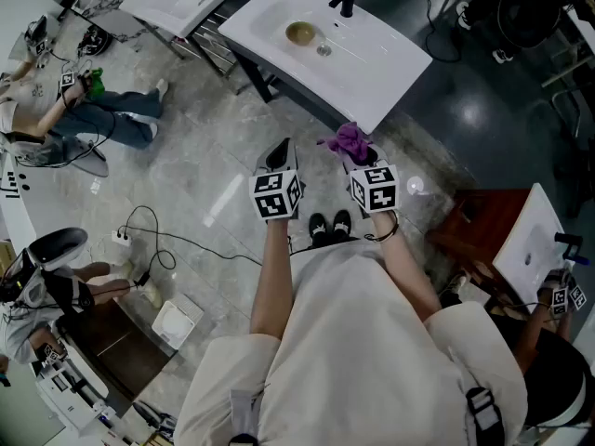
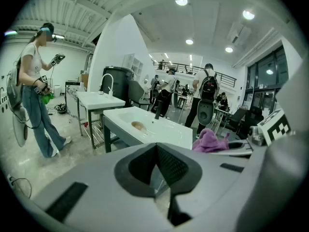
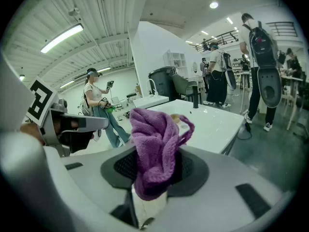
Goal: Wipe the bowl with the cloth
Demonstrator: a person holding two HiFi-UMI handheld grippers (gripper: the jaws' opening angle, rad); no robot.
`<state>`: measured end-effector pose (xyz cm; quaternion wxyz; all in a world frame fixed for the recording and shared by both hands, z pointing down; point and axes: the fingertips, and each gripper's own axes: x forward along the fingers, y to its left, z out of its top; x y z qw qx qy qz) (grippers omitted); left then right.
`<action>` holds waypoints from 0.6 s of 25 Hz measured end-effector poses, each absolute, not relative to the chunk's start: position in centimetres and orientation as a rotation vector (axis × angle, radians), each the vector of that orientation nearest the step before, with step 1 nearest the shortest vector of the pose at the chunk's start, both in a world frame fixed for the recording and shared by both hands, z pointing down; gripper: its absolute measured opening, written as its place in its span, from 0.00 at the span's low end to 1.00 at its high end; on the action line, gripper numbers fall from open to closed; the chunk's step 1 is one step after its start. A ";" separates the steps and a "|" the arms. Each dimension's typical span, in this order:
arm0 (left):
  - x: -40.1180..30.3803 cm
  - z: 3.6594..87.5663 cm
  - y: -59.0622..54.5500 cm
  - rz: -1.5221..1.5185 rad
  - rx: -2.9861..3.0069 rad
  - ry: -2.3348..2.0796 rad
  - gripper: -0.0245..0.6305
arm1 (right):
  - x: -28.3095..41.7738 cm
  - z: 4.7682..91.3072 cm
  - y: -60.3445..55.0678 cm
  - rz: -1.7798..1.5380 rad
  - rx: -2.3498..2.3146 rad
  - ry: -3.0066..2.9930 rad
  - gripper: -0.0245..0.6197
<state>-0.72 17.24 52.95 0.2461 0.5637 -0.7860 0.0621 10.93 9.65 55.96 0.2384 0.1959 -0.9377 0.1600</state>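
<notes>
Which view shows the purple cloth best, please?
The right gripper view: the cloth fills the middle, pinched in the right gripper. The head view shows a small tuft, the left gripper view a side glimpse.

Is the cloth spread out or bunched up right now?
Bunched up. The purple cloth stands as a crumpled wad, pinched between the jaws of the right gripper, not spread flat.

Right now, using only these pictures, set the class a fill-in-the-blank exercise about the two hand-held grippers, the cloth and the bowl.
1. The fluffy purple cloth is clamped in the hand-held gripper in the person's ____ hand.
2. The other hand-held gripper, its jaws shut, holds ____.
3. The small round brown bowl lies ____ the white rectangular sink.
Missing words: right; nothing; inside.
</notes>
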 end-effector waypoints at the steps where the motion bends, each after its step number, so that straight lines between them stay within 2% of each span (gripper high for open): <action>1: -0.4 53.2 17.1 0.171 1.535 -2.141 0.05 | 11.2 56.1 9.5 0.439 0.531 -2.567 0.25; 15: 0.7 54.2 15.0 0.161 1.495 -2.139 0.05 | 12.1 57.1 7.1 0.546 0.505 -2.593 0.25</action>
